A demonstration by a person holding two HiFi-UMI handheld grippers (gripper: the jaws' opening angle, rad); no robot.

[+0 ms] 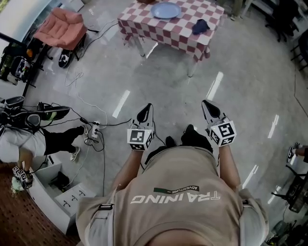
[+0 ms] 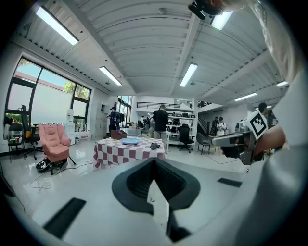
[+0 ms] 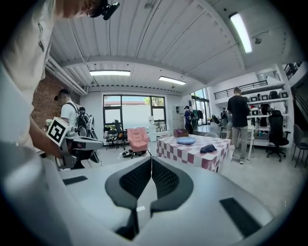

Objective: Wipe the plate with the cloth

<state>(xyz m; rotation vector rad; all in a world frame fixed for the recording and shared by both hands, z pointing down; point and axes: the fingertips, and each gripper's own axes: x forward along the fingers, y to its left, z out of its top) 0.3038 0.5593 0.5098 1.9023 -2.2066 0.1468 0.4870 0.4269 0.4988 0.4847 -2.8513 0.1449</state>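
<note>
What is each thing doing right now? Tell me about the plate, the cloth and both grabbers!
plate: lying flat on the checkered table, nothing on it.
cloth: bunched up on the table, apart from the plate.
left gripper: jaws together, holding nothing.
right gripper: jaws together, holding nothing.

The far side of the table [image 1: 168,31] is cut off by the head view's top edge, and only a sliver of a brown thing [image 1: 146,1] on it is seen. The plate [image 1: 165,10] and cloth [image 1: 200,26] are shown too small for detail. A person [image 1: 29,139] is cropped at the left edge.
</note>
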